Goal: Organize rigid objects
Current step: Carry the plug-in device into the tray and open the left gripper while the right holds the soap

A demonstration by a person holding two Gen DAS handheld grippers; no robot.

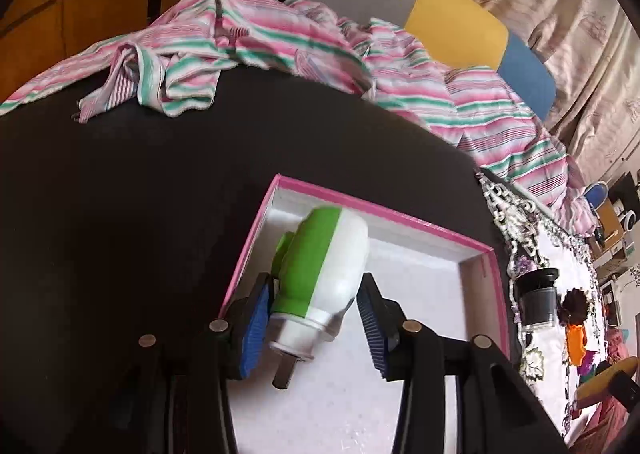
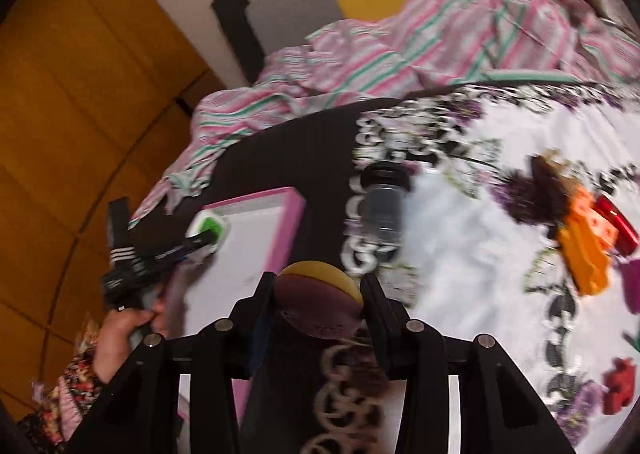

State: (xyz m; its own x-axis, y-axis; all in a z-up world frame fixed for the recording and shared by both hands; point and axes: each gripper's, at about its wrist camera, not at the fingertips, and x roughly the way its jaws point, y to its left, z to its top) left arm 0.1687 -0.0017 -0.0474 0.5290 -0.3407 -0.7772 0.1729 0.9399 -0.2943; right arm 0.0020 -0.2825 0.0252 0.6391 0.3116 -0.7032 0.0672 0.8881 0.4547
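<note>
Currently the shallow white tray with pink rim [image 1: 384, 214] on the dark table [image 1: 120, 194] holds only the green-and-white plastic bottle [image 1: 320, 278], lying tilted in its far-left corner. Left gripper [image 1: 312, 330] straddles the bottle, jaws wide, blue pads [image 1: 254, 330] slack. Right gripper [image 2: 316, 310] is clamped on a round maroon-and-yellow object [image 2: 320, 302] above the tray's near edge. Dark lidded jar [image 2: 384, 206], orange plastic block [image 2: 584, 242] and red piece [image 2: 616, 226] sit on the floral cloth [image 2: 480, 254], well apart from the tray. Right view is motion-blurred; striped fabric [image 1: 240, 50] lies behind.
</note>
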